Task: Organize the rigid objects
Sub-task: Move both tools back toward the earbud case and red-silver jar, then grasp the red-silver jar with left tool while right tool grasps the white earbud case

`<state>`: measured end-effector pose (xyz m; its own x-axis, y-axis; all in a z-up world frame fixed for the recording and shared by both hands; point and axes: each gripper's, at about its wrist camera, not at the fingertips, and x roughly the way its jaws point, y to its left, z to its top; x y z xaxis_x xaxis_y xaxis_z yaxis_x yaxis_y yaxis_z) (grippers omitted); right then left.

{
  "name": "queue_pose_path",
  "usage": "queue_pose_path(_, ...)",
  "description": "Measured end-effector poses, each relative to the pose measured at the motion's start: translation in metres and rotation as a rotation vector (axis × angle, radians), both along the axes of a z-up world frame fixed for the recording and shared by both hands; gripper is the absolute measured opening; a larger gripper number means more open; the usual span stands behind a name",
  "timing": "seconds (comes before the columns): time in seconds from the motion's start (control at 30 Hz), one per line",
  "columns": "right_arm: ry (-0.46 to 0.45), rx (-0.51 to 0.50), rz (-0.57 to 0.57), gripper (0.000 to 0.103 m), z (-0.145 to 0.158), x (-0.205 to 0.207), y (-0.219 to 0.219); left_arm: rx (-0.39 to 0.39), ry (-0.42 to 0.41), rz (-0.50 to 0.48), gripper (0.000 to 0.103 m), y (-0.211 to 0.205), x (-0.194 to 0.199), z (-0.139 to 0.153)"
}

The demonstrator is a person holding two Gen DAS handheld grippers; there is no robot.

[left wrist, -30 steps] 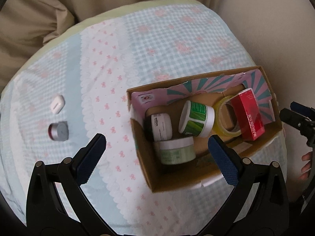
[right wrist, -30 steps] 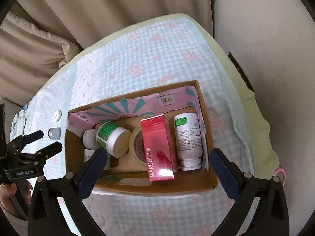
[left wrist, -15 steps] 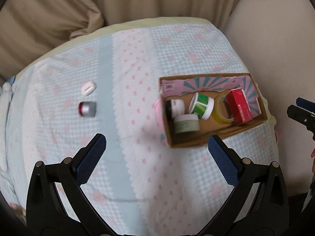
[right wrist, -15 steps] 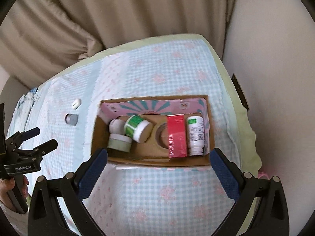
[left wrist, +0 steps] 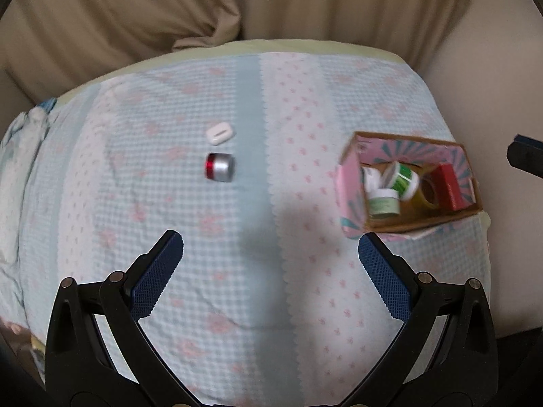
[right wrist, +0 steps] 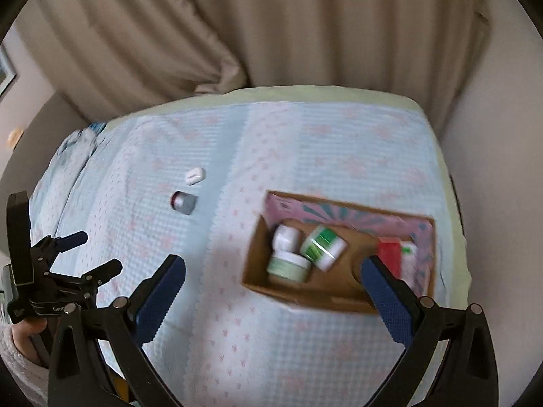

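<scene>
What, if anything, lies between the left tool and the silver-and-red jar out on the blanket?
Nothing visible. Only bare blanket lies between the open left tool and the silver-and-red jar; the white case sits beyond it.

Left gripper (left wrist: 270, 247) and right gripper (right wrist: 273, 273) matched: black plastic linkage arms, silver pivot screws, blue cross-hatched pads (left wrist: 157, 273). White lettering on the left gripper's body, partly legible. Person's hand (right wrist: 29, 334) below that lettering: bare skin, fuzzy pale sleeve.
</scene>
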<state>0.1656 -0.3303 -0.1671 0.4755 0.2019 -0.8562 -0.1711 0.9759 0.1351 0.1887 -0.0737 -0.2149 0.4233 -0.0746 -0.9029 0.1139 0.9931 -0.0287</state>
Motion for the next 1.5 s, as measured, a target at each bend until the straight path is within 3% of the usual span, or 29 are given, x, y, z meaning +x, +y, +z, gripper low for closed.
queue_pose_path(0.1,0.011,-0.017,0.117,0.103,-0.005,0.029,0.029,-0.009,0.002,0.047,0.103,0.019,0.012,-0.012)
queue_pose_path(0.27,-0.022,-0.097,0.406,0.103,-0.023,0.082,0.084,-0.01,-0.024,0.12,0.103,0.044,0.044,-0.044)
queue_pose_path(0.47,-0.033,-0.205,0.774,0.103,-0.08,0.156,0.154,-0.006,-0.044,0.148,0.103,0.059,0.081,-0.103)
queue_pose_path(0.63,-0.027,-0.307,0.973,0.103,-0.138,0.209,0.2,-0.012,-0.034,0.179,0.1,0.071,0.109,-0.158)
queue_pose_path(0.83,0.019,-0.443,1.174,0.097,-0.201,0.252,0.249,0.014,0.032,0.166,0.09,0.072,0.141,-0.209)
queue_pose_path(0.9,0.028,-0.482,1.225,0.096,-0.215,0.259,0.262,0.026,0.039,0.15,0.089,0.069,0.151,-0.216)
queue_pose_path(1.0,0.067,-0.535,1.315,0.087,-0.238,0.27,0.285,0.049,0.034,0.124,0.088,0.064,0.165,-0.223)
queue_pose_path(1.27,0.094,-0.613,1.527,0.086,-0.278,0.268,0.326,0.002,0.058,0.131,0.077,0.068,0.187,-0.243)
queue_pose_path(1.33,0.098,-0.625,1.548,0.072,-0.286,0.27,0.332,-0.008,0.059,0.131,0.071,0.068,0.19,-0.247)
queue_pose_path(1.4,0.108,-0.632,1.558,0.068,-0.293,0.271,0.336,-0.021,0.068,0.129,0.052,0.067,0.191,-0.252)
queue_pose_path(1.47,0.114,-0.637,1.576,0.06,-0.3,0.267,0.34,-0.035,0.064,0.124,0.041,0.066,0.191,-0.253)
queue_pose_path(1.5,0.118,-0.638,1.585,0.055,-0.302,0.266,0.341,-0.037,0.061,0.123,0.041,0.064,0.191,-0.254)
